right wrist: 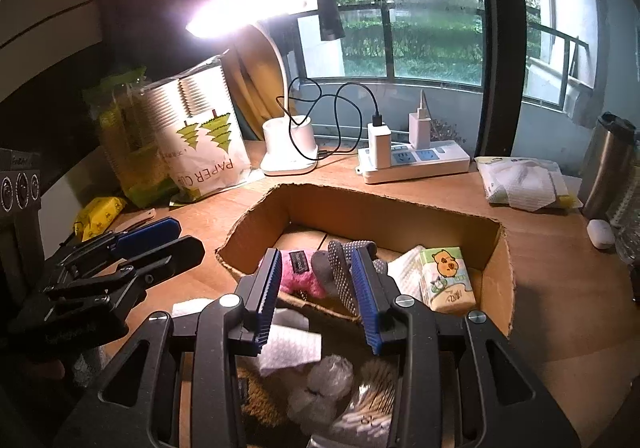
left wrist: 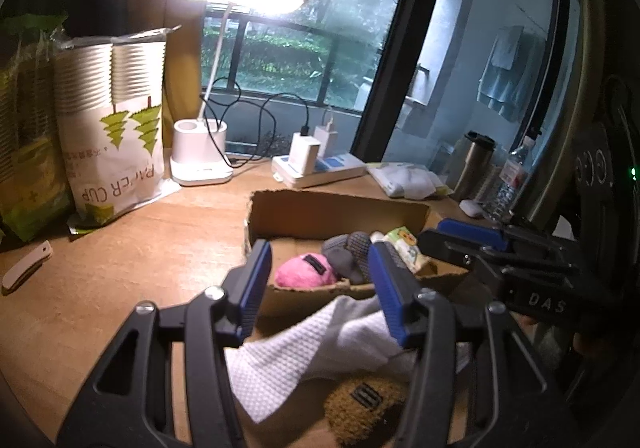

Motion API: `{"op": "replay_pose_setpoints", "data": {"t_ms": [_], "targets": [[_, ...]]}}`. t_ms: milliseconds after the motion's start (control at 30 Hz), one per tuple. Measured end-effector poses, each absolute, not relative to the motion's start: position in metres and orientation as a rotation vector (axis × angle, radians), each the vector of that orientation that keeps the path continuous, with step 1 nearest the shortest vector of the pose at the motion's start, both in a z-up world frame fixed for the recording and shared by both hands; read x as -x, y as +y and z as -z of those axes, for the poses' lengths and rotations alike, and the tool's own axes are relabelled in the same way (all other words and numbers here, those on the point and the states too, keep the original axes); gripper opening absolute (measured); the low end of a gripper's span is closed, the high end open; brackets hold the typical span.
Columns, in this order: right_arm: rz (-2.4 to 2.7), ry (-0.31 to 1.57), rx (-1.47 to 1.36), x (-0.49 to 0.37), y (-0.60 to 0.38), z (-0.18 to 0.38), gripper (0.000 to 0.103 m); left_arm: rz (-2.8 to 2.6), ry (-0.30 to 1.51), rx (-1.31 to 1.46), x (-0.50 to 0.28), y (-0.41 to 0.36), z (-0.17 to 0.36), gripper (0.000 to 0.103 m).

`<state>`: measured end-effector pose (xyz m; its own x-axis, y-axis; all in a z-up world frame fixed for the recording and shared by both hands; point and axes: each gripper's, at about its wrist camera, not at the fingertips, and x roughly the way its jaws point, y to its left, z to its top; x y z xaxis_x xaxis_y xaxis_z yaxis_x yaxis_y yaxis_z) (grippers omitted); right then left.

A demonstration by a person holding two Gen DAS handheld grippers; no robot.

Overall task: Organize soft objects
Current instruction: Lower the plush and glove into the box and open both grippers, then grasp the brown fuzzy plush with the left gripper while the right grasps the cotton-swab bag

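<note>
A cardboard box point(right wrist: 496, 272) stands on the wooden desk; it also shows in the left wrist view point(left wrist: 340, 208). In it lie a pink knit item point(right wrist: 300, 276), a grey dotted sock point(right wrist: 344, 272), a white cloth and a tissue pack point(right wrist: 446, 276). In front of the box lie a white waffle cloth point(left wrist: 304, 352), a mustard knit item point(left wrist: 364, 404) and, in the right wrist view, plastic-wrapped bits point(right wrist: 324, 384). My left gripper point(left wrist: 320, 288) is open and empty above the white cloth. My right gripper point(right wrist: 316, 292) is open and empty over the box's near edge.
A lit desk lamp point(right wrist: 288, 152), a paper-cup bag point(right wrist: 204, 136), a power strip with chargers point(right wrist: 412, 160), a wipes pack point(right wrist: 520, 180), a steel tumbler point(right wrist: 608, 164) and an earbud case point(right wrist: 600, 234) stand around the box. A yellow pack point(right wrist: 100, 216) lies at left.
</note>
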<state>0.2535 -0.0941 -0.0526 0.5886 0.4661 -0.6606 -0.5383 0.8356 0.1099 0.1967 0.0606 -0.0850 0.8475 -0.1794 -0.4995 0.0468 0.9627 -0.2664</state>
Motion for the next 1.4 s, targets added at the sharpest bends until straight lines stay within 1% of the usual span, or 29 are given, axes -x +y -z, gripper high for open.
{"op": "replay_pose_setpoints", "data": {"t_ms": [67, 133, 167, 667, 1100, 1200, 1233, 1400], "targets": [[-0.584, 0.734, 0.105, -0.248, -0.096, 0.051, 0.039, 0.123, 0.546, 0.250, -0.192, 0.059, 0.084, 0.055], [-0.583, 0.731, 0.105, -0.244, -0.098, 0.050, 0.039, 0.130, 0.543, 0.256, -0.188, 0.058, 0.084, 0.069], [-0.581, 0.730, 0.105, -0.242, -0.100, 0.050, 0.039, 0.134, 0.539, 0.264, -0.185, 0.058, 0.084, 0.070], [-0.556, 0.730, 0.088, -0.215, -0.122, 0.054, 0.039, 0.138, 0.558, 0.249, -0.162, 0.041, 0.090, 0.070], [-0.523, 0.772, 0.055, -0.202, -0.153, 0.079, 0.041, 0.136, 0.615, 0.234, -0.152, 0.018, 0.113, 0.070], [-0.514, 0.780, 0.046, -0.202, -0.159, 0.084, 0.044, 0.142, 0.632, 0.226, -0.152, 0.012, 0.118, 0.070], [-0.510, 0.782, 0.041, -0.202, -0.161, 0.085, 0.049, 0.145, 0.637, 0.222, -0.153, 0.010, 0.119, 0.070], [-0.493, 0.794, 0.018, -0.203, -0.172, 0.093, 0.049, 0.149, 0.673, 0.208, -0.156, 0.003, 0.129, 0.070]]}}
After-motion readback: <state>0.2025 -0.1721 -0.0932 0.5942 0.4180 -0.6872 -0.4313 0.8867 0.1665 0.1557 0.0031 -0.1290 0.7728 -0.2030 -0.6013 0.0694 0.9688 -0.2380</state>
